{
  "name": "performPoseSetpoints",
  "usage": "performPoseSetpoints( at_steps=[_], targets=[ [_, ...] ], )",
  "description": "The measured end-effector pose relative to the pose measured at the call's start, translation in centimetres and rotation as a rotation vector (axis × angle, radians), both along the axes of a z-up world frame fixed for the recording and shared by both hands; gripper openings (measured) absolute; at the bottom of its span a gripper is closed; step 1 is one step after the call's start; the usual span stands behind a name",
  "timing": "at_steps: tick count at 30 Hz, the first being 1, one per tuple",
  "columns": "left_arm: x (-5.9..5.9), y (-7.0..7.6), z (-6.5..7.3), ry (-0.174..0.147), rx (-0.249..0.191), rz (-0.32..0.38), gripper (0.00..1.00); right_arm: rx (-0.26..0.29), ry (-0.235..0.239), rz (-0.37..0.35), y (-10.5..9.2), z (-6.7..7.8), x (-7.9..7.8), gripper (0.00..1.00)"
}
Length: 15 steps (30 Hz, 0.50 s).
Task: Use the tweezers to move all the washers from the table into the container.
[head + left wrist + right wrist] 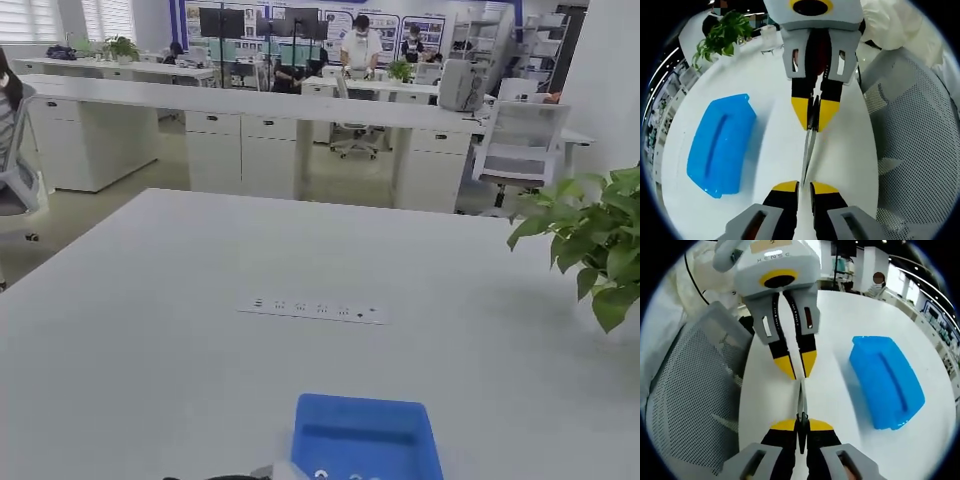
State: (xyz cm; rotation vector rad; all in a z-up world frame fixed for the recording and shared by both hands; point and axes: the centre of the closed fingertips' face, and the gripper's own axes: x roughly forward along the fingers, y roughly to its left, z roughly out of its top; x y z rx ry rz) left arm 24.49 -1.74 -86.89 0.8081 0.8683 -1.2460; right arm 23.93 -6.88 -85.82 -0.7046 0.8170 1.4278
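The tweezers (809, 145) hang over the white table (780, 100), spanning the gap between my two grippers. My left gripper (804, 186) is shut on their thin end. My right gripper (801, 426) is shut on their dark wider end. In the left gripper view the right gripper (813, 117) comes in from above; in the right gripper view the left gripper (800, 371) faces me over the tweezers (801, 400). The blue container (365, 440) sits at the near table edge, beside the grippers (720, 145) (887, 380). Small pale rings (321, 474) show at its lower edge.
A flush power strip (312, 309) lies mid-table. A potted plant (595, 240) stands at the right edge. A grey mesh chair (690, 390) is behind the grippers, off the table edge. Rows of desks (250, 110) and people are beyond.
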Motion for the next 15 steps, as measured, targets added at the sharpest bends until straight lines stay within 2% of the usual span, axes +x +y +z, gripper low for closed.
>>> performPoseSetpoints(
  at_steps=[3, 5, 6, 11, 13, 15],
  targets=[
    [0.0, -0.2, -0.2, 0.008, -0.004, -0.016, 0.00, 0.010, 0.001, 0.004, 0.1, 0.1, -0.1, 0.02],
    [-0.2, -0.3, -0.3, 0.011, -0.008, -0.026, 0.00, 0.012, 0.008, 0.003, 0.0, 0.0, -0.2, 0.02],
    [-0.5, -0.3, -0.4, 0.023, -0.007, -0.046, 0.00, 0.011, 0.012, 0.005, 0.0, -0.1, -0.2, 0.02],
    [-0.3, -0.4, -0.3, 0.015, -0.005, -0.045, 0.00, -0.002, 0.010, 0.008, -0.3, -0.5, -0.2, 0.04],
    [-0.3, -0.5, -0.4, 0.027, -0.005, -0.042, 0.00, -0.011, 0.008, -0.001, -0.4, -0.9, -0.2, 0.05],
    [-0.1, -0.5, -0.4, 0.015, -0.004, -0.052, 0.00, -0.034, 0.008, -0.018, -0.6, -1.4, -0.2, 0.06]
  ],
)
